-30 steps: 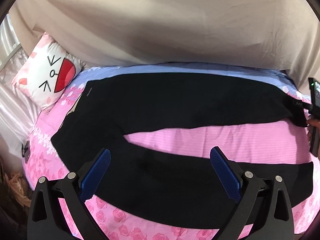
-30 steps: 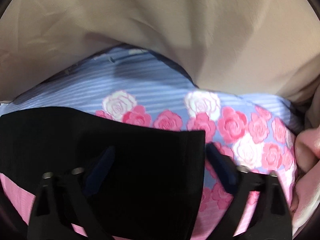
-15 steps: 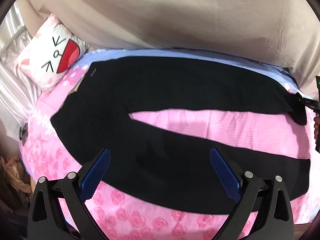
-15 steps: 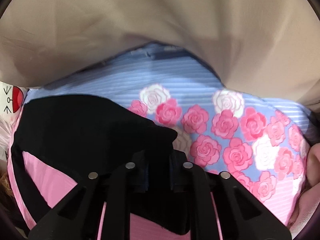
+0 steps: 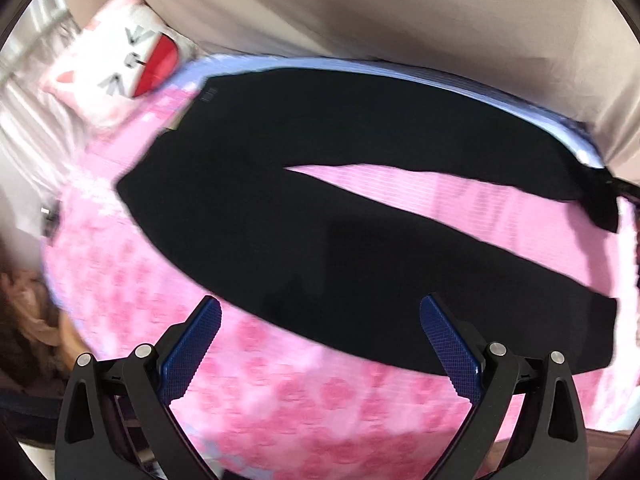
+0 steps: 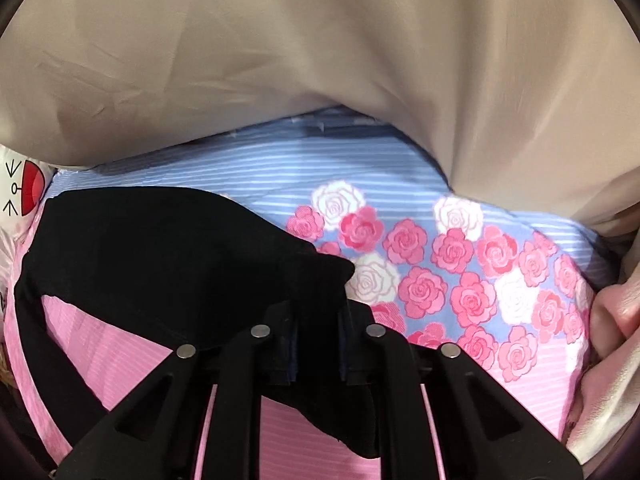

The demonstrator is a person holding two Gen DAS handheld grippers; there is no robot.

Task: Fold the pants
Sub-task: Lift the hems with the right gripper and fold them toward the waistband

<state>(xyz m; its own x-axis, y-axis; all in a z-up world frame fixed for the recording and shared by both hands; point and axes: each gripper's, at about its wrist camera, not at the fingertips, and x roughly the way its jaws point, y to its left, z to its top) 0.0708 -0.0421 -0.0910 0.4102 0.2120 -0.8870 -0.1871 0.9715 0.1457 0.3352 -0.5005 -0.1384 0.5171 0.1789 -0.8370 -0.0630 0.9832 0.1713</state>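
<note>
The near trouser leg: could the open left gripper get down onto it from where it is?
Probably yes. The left gripper is open above the black pants, whose near leg lies flat on the bedspread with nothing covering it.

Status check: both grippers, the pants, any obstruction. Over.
Right gripper shut on the far leg's hem. Left gripper open, empty, above the near leg. Black pants spread on the bed, legs apart. Nothing on them.
</note>
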